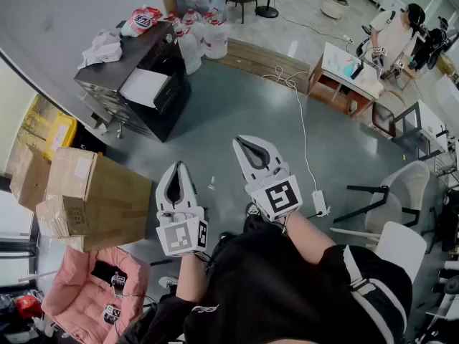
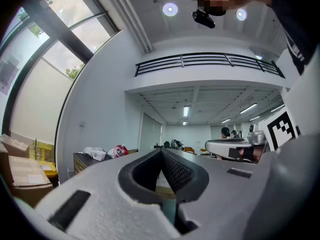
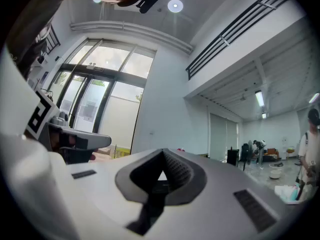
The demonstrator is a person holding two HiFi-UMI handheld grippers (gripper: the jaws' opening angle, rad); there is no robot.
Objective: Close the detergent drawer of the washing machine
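Head view showed the white left gripper (image 1: pixel 177 167) and white right gripper (image 1: pixel 248 143), each with jaws pressed together, empty. Beside them sat a closed brown cardboard box (image 1: pixel 107 192). Farther off, the black washing machine (image 1: pixel 115 93) had its white detergent drawer (image 1: pixel 143 87) pulled out.

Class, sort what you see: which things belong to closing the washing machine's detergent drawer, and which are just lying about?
Job in hand: washing machine; its white drawer, standing out; left tongs and right tongs, both shut, empty.
Lying about: cardboard boxes; pink seat; red-and-white bag; power strip on the floor.
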